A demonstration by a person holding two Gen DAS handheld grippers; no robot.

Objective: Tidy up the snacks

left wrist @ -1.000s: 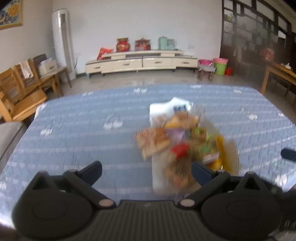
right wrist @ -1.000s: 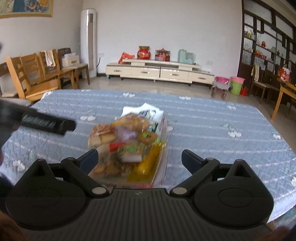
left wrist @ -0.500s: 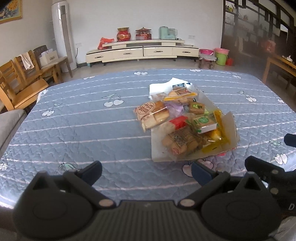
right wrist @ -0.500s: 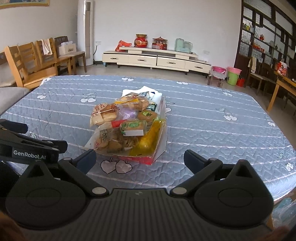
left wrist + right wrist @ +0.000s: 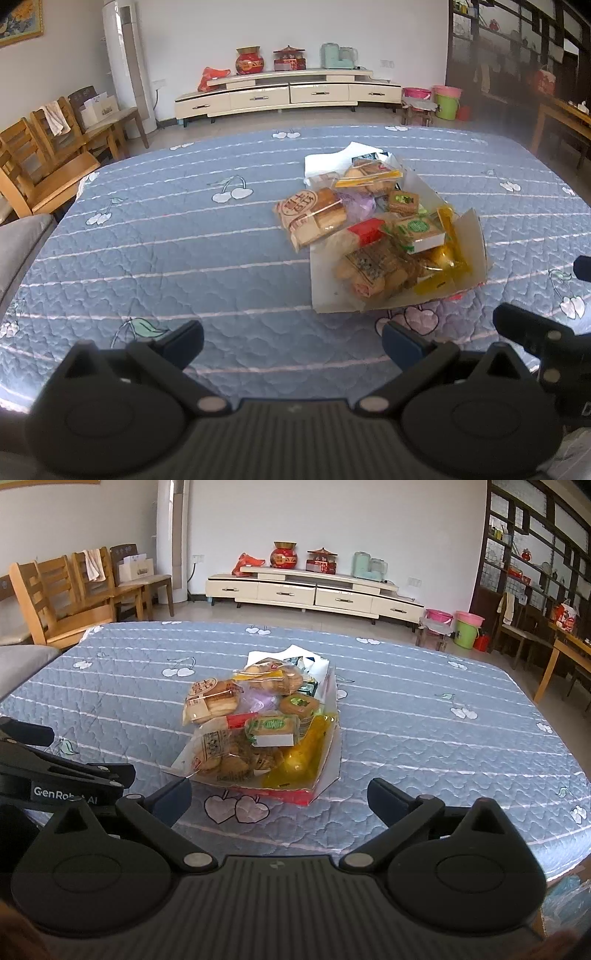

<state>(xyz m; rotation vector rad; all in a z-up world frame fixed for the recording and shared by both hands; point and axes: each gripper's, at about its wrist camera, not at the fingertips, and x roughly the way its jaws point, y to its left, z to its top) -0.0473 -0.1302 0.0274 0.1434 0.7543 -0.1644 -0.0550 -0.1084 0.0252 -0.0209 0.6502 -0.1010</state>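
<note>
A pile of wrapped snacks [image 5: 380,236] lies in a shallow open cardboard box [image 5: 474,240] on the blue quilted table [image 5: 166,240]. A bag of biscuits [image 5: 312,216] hangs over the box's left edge. The pile also shows in the right wrist view [image 5: 258,723], with a green-labelled cake [image 5: 273,729] on top and yellow packets [image 5: 306,753] at the right. My left gripper [image 5: 291,343] is open and empty, near the table's front edge, left of the box. My right gripper [image 5: 280,797] is open and empty, just in front of the box.
White paper [image 5: 332,160] lies behind the box. Wooden chairs [image 5: 44,158] stand at the table's left. A low cabinet [image 5: 288,94] lines the far wall. Buckets [image 5: 467,627] and a wooden table [image 5: 565,653] are at the right. The left gripper's body [image 5: 55,775] shows beside my right one.
Both grippers have drawn back toward the table's front edge, away from the snack pile; the views are sharp now. Both stay open and empty.
</note>
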